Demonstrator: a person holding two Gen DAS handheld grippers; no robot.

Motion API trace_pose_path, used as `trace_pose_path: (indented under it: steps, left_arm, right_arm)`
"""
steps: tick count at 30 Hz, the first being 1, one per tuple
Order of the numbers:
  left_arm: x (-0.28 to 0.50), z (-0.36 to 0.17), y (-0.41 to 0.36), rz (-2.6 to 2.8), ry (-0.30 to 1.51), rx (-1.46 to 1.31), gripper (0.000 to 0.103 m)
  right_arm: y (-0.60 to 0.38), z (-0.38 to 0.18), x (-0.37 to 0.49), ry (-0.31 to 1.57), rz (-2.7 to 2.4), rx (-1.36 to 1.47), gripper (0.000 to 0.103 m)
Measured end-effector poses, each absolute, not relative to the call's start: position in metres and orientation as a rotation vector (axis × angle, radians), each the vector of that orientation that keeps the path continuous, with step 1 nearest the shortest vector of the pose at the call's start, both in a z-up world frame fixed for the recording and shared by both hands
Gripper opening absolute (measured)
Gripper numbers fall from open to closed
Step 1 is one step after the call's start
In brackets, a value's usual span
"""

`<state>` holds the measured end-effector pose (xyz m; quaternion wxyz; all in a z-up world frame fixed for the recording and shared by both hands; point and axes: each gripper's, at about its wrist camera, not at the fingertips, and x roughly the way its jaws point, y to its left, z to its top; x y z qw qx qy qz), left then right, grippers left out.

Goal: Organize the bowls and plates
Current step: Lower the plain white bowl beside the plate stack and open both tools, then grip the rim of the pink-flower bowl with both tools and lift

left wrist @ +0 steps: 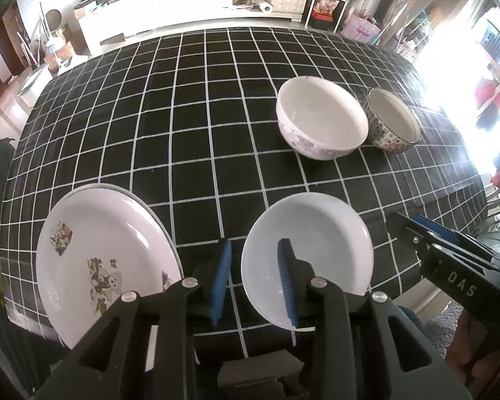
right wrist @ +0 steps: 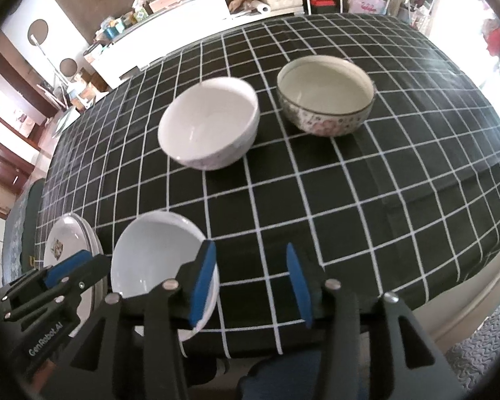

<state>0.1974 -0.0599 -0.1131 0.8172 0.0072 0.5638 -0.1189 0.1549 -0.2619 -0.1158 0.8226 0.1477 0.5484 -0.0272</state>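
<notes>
Both grippers, left (left wrist: 255, 280) and right (right wrist: 250, 280), gape empty; white dish (left wrist: 316, 243) rim sits between my left jaws — drifting sideways could nudge it off the table edge.

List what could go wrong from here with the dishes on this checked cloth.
1. The plain white dish lies near the table's front edge; a nudge from the left hand-held gripper, whose open fingers straddle its rim, could push it off.
2. The two bowls, white and flowered, stand close together, so reaching for one may knock the other.
3. The stacked printed plates also sit near the edge.
</notes>
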Motion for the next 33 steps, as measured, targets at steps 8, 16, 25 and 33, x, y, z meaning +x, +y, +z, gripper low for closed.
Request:
trace_pose_path:
  steps: [8,16,25,33]
  left_arm:
    - [0.205,-0.1,-0.066,-0.267,1.176,0.022,0.03]
    - [0.22,-0.094,-0.078,-0.277,1.16,0.026,0.034]
    - [0.25,-0.082,-0.098,-0.293,1.151,0.032,0.034]
    - [0.287,-0.083,-0.124,-0.333,1.18,0.022,0.035]
  right_arm:
    - [-0.266,-0.11,0.162,1.151,-0.061,0.326,0.053]
    - [-0.272,-0.101,0.171,1.128,-0.082,0.308,0.054]
    - [-0.292,-0.086,0.197,1.108,-0.062,0.349,0.054]
    - [-0.313,-0.069,0.231,1.089,-0.018,0.373,0.054]
